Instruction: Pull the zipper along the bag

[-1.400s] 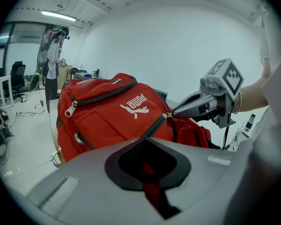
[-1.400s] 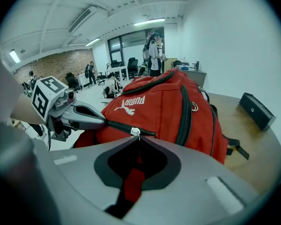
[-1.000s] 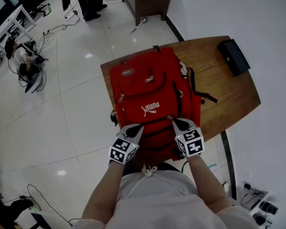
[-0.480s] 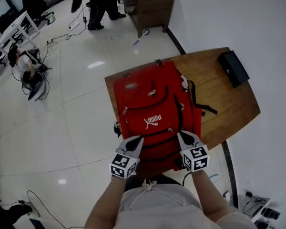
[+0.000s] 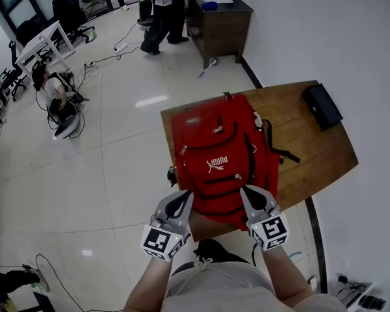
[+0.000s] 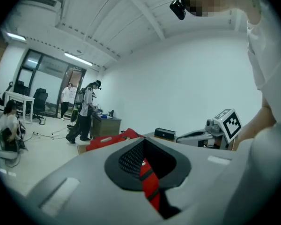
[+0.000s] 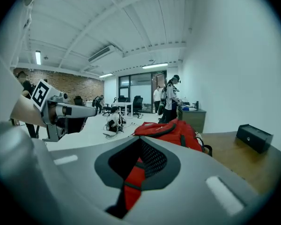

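A red backpack (image 5: 221, 155) lies flat on a wooden table (image 5: 305, 142), its front pockets and zippers facing up. My left gripper (image 5: 184, 195) hovers at the bag's near left corner, and its jaws stand together with nothing in them. My right gripper (image 5: 246, 190) hangs over the bag's near right edge, just short of a small zipper pull (image 5: 238, 176); its jaws are shut and hold nothing. In the left gripper view the backpack (image 6: 110, 140) shows beyond the closed jaws. The right gripper view has the backpack (image 7: 171, 129) ahead of the jaws too.
A black box (image 5: 322, 107) sits at the table's far right corner. A dark cabinet (image 5: 224, 18) stands beyond the table, with people standing near it. Another person sits on the floor at the left (image 5: 55, 93). Cables trail across the tiled floor.
Both grippers have drawn back toward me, from the bag's lower zipper to its near edge. The right gripper's tip has left the zipper pull. The head view has tilted further forward.
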A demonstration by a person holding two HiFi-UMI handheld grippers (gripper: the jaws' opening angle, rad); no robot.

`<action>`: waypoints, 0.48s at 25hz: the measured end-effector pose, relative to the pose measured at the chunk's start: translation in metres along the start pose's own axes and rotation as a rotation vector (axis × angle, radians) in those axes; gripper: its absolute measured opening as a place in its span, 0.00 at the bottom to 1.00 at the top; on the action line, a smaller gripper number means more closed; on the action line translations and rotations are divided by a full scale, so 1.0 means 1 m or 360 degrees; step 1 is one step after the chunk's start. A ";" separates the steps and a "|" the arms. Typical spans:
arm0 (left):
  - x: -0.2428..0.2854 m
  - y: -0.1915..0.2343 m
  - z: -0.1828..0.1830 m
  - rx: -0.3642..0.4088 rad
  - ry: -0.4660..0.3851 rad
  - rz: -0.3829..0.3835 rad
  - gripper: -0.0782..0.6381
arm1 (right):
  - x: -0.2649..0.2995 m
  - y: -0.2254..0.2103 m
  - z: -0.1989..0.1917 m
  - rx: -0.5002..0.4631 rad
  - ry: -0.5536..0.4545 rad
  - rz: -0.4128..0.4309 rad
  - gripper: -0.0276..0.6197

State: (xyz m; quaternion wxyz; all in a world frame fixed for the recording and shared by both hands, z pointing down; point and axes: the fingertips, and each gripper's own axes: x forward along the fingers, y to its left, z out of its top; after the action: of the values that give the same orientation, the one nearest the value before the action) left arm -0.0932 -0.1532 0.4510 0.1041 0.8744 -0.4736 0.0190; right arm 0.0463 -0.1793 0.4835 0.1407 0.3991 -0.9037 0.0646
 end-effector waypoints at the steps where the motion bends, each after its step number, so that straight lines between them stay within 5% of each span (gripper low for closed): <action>1: -0.010 -0.005 0.004 0.0009 -0.0026 0.0017 0.12 | -0.007 0.007 0.003 -0.0014 -0.0024 0.0013 0.05; 12: -0.127 -0.097 -0.001 -0.0069 -0.0147 0.0123 0.12 | -0.113 0.096 0.003 -0.0148 -0.0111 0.0171 0.05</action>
State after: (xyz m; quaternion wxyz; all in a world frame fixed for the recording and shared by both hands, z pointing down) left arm -0.0822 0.0031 0.4192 0.1001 0.8529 -0.5116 -0.0277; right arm 0.0472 -0.0365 0.4455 0.1237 0.3452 -0.9302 0.0159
